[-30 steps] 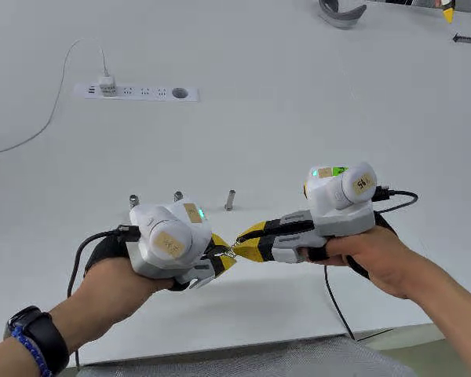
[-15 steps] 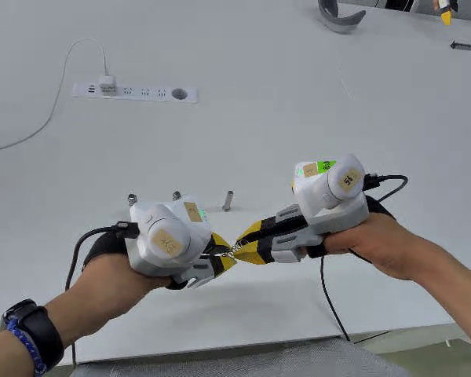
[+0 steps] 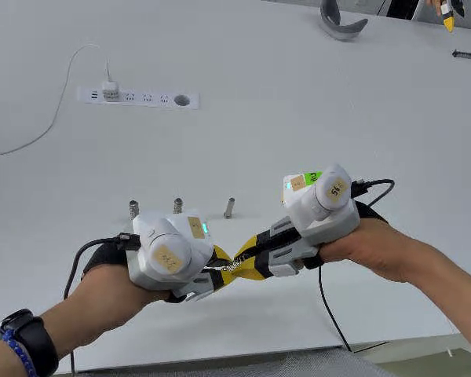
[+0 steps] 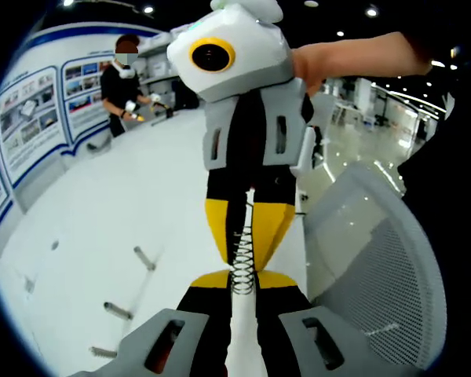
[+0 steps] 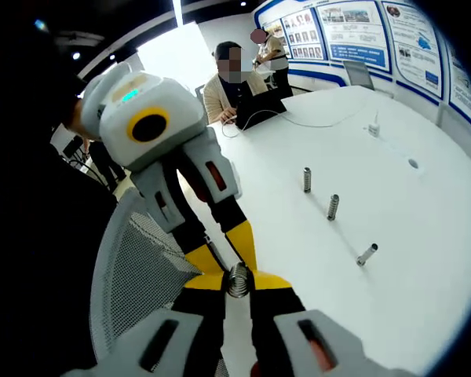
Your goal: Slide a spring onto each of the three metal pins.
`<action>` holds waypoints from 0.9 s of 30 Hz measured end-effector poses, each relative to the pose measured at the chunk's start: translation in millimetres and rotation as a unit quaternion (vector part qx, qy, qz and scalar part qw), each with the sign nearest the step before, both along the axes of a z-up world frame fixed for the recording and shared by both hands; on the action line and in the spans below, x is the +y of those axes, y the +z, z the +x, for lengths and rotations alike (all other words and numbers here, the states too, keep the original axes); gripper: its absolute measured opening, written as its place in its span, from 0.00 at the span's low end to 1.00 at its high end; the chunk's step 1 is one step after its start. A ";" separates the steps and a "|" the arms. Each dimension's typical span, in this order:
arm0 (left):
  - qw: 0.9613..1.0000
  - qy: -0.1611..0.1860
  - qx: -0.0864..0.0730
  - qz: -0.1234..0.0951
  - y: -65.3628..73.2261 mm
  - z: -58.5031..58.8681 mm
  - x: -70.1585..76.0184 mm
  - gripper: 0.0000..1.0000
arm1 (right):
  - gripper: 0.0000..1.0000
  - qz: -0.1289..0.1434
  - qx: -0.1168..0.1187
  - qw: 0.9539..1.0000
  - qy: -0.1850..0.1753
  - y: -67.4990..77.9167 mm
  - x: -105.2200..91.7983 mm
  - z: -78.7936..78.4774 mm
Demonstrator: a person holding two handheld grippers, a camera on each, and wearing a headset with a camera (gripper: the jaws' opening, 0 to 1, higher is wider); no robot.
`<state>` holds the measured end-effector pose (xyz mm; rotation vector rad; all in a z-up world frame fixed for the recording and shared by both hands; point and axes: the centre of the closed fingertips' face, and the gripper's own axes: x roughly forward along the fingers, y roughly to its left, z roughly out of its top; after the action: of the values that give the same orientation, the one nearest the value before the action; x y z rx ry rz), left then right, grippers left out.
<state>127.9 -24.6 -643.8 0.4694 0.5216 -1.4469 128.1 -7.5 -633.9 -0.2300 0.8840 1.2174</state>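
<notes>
**Surroundings.** White table [image 3: 314, 102]. Far side: 1 power strip [image 3: 137, 97] w/ 1 white plug [image 3: 109, 85] and 1 cable [image 3: 59, 106] trailing off toward the table edge. Far corner: 1 grey curved part [image 3: 341, 16] and 1 dark tool [image 3: 469, 55], both well apart from the work. A mesh chair back [image 4: 377, 267] sits at the near edge, below the grippers. The right gripper view shows 2 people [image 5: 229, 90] at the table's far end behind a laptop [image 5: 259, 106]. The left gripper view shows 1 standing person [image 4: 122, 75] next to wall posters [image 4: 39, 110].

**In the way.** In the head view the body of the L gripper [image 3: 220, 267] sits just in front of the pins [image 3: 177, 205] and touches none of them. The R gripper [image 3: 243, 261] is off to one side. 1 black lead [image 3: 330, 298] hangs from it across the near edge.

**Count.**
- Pins: 3, upright, in 1 row.
- Fitted springs [image 5: 306, 179]: 2, one per pin.
- Bare pin [image 3: 229, 207]: 1, at the row end nearer the R gripper.
- Loose spring [image 4: 242, 255]: 1.
- Grippers: 2, one per hand.

**State.** The grippers meet nose to nose above the table's near edge. The loose spring spans the gap between them, off the table, near the pins but apart from them. L gripper: jaws pinched on one end of it. R gripper: jaws pinched on the other end.
</notes>
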 end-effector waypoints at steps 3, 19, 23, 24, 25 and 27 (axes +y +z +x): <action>1.000 -0.002 0.000 -0.001 -0.3 0.1 -0.8 0.10 | 0.12 -0.007 -0.001 1.000 0.009 -2.3 -2.1 -0.9; 1.000 0.002 0.023 -0.013 -8.0 -3.0 0.7 0.11 | 0.12 0.004 0.015 1.000 -0.015 -10.8 -3.3 -3.9; 0.999 0.008 0.030 -0.013 -10.7 -3.1 2.1 0.12 | 0.12 0.003 0.017 1.000 -0.026 -12.8 -5.8 -2.6; 0.999 0.010 0.037 -0.015 -10.9 -3.2 2.3 0.12 | 0.12 0.003 0.020 0.999 -0.029 -13.2 -6.4 -2.8; 0.999 0.012 0.043 -0.019 -10.1 -3.1 2.3 0.12 | 0.12 0.005 0.023 0.999 -0.032 -13.1 -6.4 -3.0; 0.999 0.019 0.045 -0.022 -9.5 -1.2 3.1 0.13 | 0.12 0.007 0.023 0.999 -0.037 -12.9 -6.9 -2.5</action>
<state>126.6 -21.5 -653.3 0.3594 0.5661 -1.4447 125.6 -14.4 -646.8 -0.1565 0.9156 1.1642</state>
